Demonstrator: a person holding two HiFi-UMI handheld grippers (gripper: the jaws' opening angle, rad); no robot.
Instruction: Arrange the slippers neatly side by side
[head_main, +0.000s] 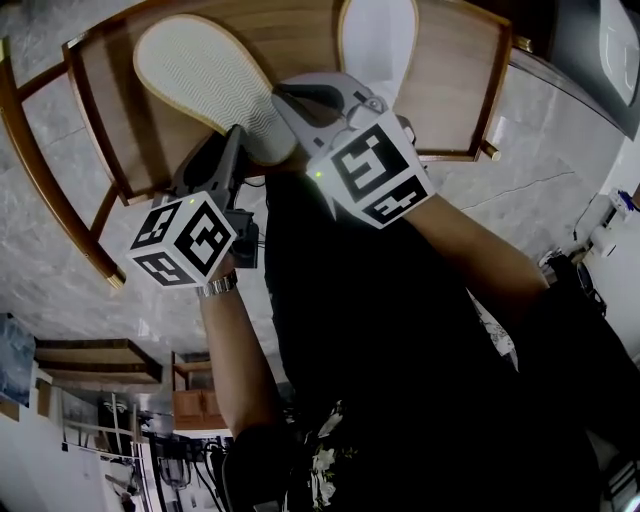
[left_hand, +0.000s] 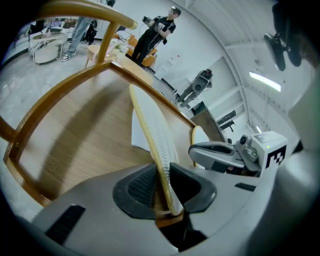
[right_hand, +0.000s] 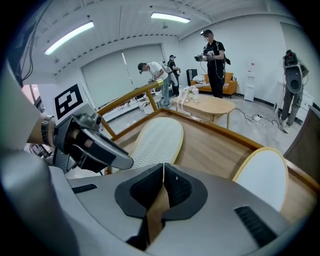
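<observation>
**Left gripper clamped on first slipper, right gripper closed on nothing**

My head view looks down on a wooden chair with both slippers over its seat. The first slipper lies toward the left with its ribbed sole facing me. The second slipper sits to its right, near the top edge, showing a plain white face. That view doesn't give me the grip, because the right gripper's marker cube and body cover the first slipper's near end.

The left gripper view settles it. The first slipper stands on edge between the two pads, and both press on its near end. The sole runs away from the camera over the seat. The right gripper sits just to its right, in front of the second slipper, so only a sliver of that one shows.

In the right gripper view the pads meet in a thin line with nothing between them. The first slipper is straight ahead, sole toward the camera. The second slipper is off to the right, clear of the jaws. The left gripper at the left edge hides the first slipper's near end.

Round about, this view shows several people, a low table and an orange sofa behind the chair. In the head view my own arms and dark clothing fill the lower half, over a pale marbled floor.
</observation>
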